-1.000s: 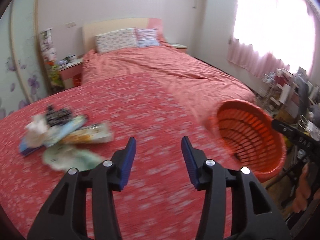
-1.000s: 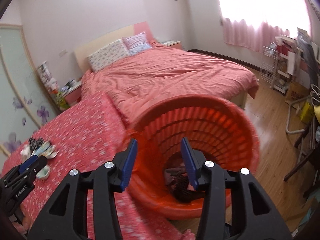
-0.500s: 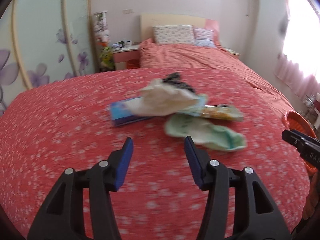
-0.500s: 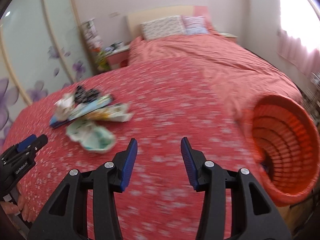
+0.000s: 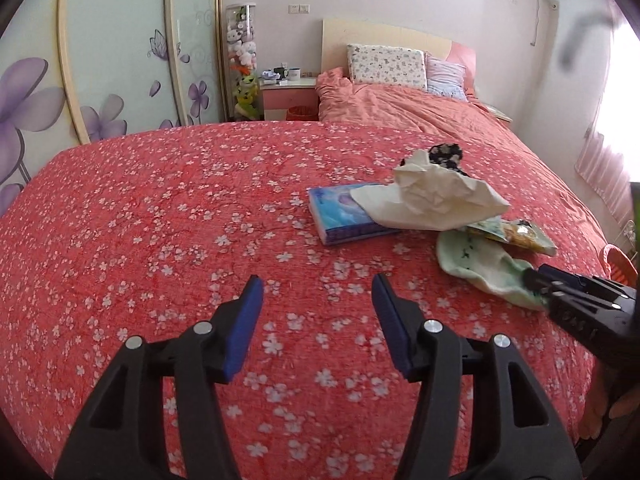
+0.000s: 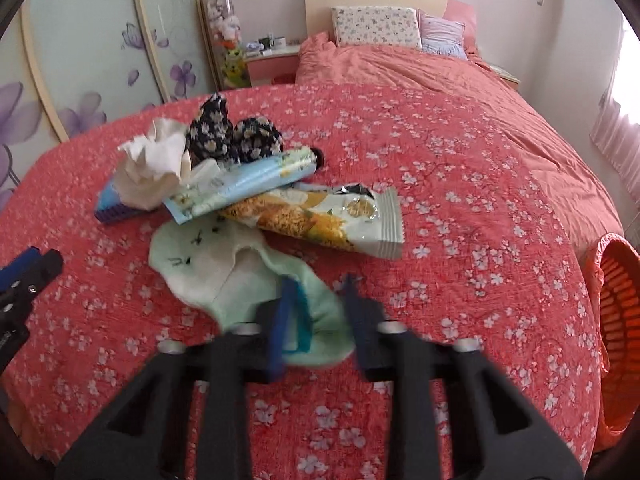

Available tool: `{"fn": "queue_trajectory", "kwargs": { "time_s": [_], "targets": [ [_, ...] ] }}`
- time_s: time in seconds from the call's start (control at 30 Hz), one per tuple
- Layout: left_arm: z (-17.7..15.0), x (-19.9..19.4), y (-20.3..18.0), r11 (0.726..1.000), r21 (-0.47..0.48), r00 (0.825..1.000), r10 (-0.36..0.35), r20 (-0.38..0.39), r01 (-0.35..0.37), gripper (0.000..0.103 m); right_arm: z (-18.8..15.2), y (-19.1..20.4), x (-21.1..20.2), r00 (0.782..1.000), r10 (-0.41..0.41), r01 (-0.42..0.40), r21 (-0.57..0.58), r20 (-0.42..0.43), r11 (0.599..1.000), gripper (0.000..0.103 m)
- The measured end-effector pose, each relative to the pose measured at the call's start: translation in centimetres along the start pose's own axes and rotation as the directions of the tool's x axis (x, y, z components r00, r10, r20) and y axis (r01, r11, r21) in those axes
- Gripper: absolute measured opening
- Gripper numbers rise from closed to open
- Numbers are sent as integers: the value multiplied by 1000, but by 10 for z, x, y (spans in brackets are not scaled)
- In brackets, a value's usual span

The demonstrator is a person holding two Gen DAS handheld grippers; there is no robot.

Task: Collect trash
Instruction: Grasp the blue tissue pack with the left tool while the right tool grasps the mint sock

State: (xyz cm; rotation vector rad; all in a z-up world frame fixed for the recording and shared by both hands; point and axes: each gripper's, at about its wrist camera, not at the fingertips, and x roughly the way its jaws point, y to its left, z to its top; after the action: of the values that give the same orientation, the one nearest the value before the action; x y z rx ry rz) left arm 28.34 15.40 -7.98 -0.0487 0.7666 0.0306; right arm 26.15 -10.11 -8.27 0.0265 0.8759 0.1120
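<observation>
A heap of trash lies on the red flowered bedspread [image 5: 160,220]: a crumpled white tissue [image 5: 432,196], a blue tissue packet [image 5: 344,216], a blue-white tube [image 6: 248,180], a snack wrapper [image 6: 320,220], a dark floral cloth [image 6: 232,136] and a pale green cloth [image 6: 200,264]. My right gripper [image 6: 318,284] is blurred, its jaws closing on the near edge of the green cloth. In the left wrist view its tips [image 5: 534,278] pinch that edge. My left gripper [image 5: 316,284] hovers short of the heap, jaws opening, nothing between them.
An orange slatted basket [image 6: 616,300] stands off the bedspread's right edge. Behind lie a salmon bed with pillows [image 5: 384,64], a pink nightstand [image 5: 288,96] and flowered wardrobe doors [image 5: 100,60]. A hand [image 5: 600,412] shows at lower right.
Both grippers swung left from the orange basket to the trash heap. The right gripper came down onto the green cloth and closed. The left gripper's jaws widened.
</observation>
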Motion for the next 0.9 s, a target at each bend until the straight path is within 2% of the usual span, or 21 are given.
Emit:
{"fn": "queue_trajectory", "kwargs": {
  "time_s": [0.07, 0.27, 0.43, 0.7, 0.83, 0.9],
  "targets": [
    [5, 6, 1, 1000, 0, 1000, 0, -2, 0, 63, -4, -2, -4, 1000, 2, -2, 1, 5, 1000, 7],
    [26, 31, -7, 999, 27, 1000, -17, -19, 17, 71, -19, -19, -23, 999, -38, 37, 33, 30, 999, 6],
    [47, 60, -24, 990, 138, 999, -9, -40, 15, 79, -26, -41, -26, 998, -64, 62, 86, 20, 994, 6],
    [65, 101, -26, 977, 212, 993, -8, -116, 32, 82, -26, -50, -23, 999, -40, 39, 103, 10, 994, 6],
    [73, 110, -30, 969, 243, 994, -23, -108, 49, 86, -31, -54, -25, 1000, -29, 27, 107, 11, 994, 6],
    [75, 114, -33, 961, 273, 995, -9, -103, 37, 86, -31, -54, -25, 1000, -25, 24, 105, 10, 994, 6]
  ]
}}
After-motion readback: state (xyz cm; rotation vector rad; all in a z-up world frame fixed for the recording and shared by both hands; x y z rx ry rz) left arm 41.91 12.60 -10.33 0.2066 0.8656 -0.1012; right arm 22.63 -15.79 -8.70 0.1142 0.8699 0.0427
